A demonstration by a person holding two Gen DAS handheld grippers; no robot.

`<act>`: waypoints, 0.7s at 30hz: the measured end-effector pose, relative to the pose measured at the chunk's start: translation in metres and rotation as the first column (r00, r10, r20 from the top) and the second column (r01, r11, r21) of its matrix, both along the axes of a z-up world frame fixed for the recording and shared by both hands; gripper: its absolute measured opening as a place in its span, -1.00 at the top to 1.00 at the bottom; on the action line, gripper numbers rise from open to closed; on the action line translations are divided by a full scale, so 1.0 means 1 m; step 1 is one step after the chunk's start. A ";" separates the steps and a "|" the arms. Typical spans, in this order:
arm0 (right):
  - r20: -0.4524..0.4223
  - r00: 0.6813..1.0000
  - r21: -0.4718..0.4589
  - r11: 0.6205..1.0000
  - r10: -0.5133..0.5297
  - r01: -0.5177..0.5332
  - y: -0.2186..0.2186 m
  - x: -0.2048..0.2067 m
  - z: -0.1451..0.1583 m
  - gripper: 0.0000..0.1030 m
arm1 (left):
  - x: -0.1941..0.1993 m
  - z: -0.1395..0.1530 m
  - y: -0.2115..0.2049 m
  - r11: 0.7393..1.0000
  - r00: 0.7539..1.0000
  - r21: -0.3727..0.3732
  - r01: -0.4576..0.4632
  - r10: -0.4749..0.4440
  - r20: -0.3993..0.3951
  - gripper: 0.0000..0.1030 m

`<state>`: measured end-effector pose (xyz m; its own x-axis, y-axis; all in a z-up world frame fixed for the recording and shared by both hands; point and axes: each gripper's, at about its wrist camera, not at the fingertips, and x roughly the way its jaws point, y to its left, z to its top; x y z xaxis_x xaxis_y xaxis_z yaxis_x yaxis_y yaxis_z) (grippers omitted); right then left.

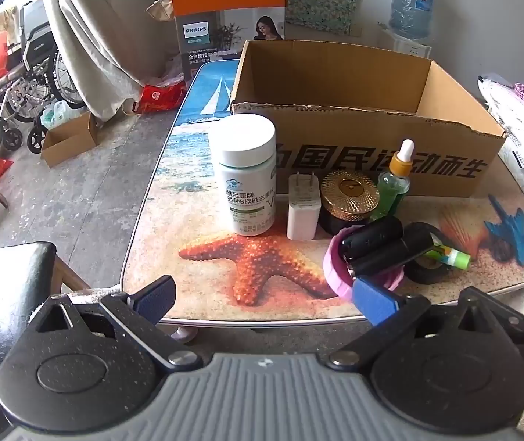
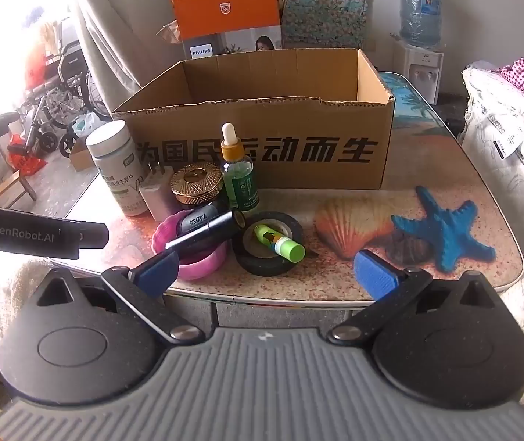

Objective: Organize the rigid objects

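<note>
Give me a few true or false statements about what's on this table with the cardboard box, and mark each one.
1. The cardboard box holds the white pill bottle. False: the bottle stands on the table in front of the box.
2. The green dropper bottle stands upright. True.
3. The green tube lies across the black tape roll. True.
4. The right gripper grips the tape roll. False: its fingers are spread wide, holding nothing.
5. The white charger lies flat. False: it stands, prongs up.

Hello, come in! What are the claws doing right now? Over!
Both claws open, empty: left claw, right claw. Cardboard box looks empty. Bottles, charger, tape roll crowd table before it. Nothing blocking.
</note>
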<state>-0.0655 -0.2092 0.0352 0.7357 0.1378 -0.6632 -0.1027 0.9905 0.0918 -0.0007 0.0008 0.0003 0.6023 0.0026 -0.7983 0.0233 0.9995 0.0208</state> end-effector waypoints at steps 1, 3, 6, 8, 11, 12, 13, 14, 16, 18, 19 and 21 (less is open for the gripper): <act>0.007 1.000 -0.003 1.000 0.001 -0.001 0.000 0.000 0.000 -0.98 | 0.000 0.000 0.001 1.000 1.000 -0.004 0.001 -0.001 0.002 -1.00; 0.014 1.000 -0.005 1.000 0.003 -0.003 0.000 0.000 0.000 -0.98 | 0.000 0.001 -0.001 1.000 1.000 0.014 -0.006 0.006 -0.005 -1.00; 0.022 1.000 -0.011 1.000 0.003 -0.002 0.000 -0.003 0.000 -0.98 | 0.002 0.001 -0.002 1.000 1.000 0.014 -0.010 0.010 -0.022 -1.00; -0.017 1.000 -0.006 1.000 0.006 -0.006 0.002 0.004 0.001 -0.98 | 0.003 -0.001 -0.002 1.000 1.000 0.016 -0.009 0.009 -0.025 -1.00; 0.003 1.000 -0.014 1.000 0.008 -0.008 0.003 0.001 0.003 -0.98 | 0.003 -0.003 -0.001 1.000 1.000 0.018 -0.009 0.009 -0.023 -1.00; 0.004 1.000 -0.018 1.000 0.009 -0.009 0.004 0.001 0.003 -0.98 | 0.003 -0.003 -0.002 1.000 1.000 0.018 -0.009 0.010 -0.024 -1.00; 0.006 1.000 -0.022 1.000 0.010 -0.010 0.004 0.001 0.003 -0.98 | 0.003 -0.002 -0.002 1.000 1.000 0.020 -0.009 0.010 -0.023 -1.00; 0.007 1.000 -0.025 1.000 0.011 -0.011 0.004 0.002 0.003 -0.98 | 0.003 -0.002 -0.002 1.000 1.000 0.020 -0.009 0.010 -0.023 -1.00; 0.007 1.000 -0.028 1.000 0.013 -0.013 0.005 0.003 0.002 -0.98 | 0.004 -0.004 -0.002 1.000 1.000 0.020 -0.011 0.011 -0.024 -1.00; 0.008 1.000 -0.031 0.999 0.016 -0.016 0.005 0.003 0.002 -0.98 | 0.004 -0.005 -0.001 1.000 1.000 0.018 -0.014 0.014 -0.023 -1.00; 0.008 1.000 -0.032 0.999 0.016 -0.016 0.005 0.003 0.002 -0.98 | 0.004 -0.005 -0.001 1.000 1.000 0.017 -0.015 0.016 -0.024 -1.00; 0.008 1.000 -0.032 0.999 0.016 -0.016 0.005 0.003 0.002 -0.98 | 0.004 -0.005 0.001 1.000 0.999 0.016 -0.018 0.018 -0.026 -1.00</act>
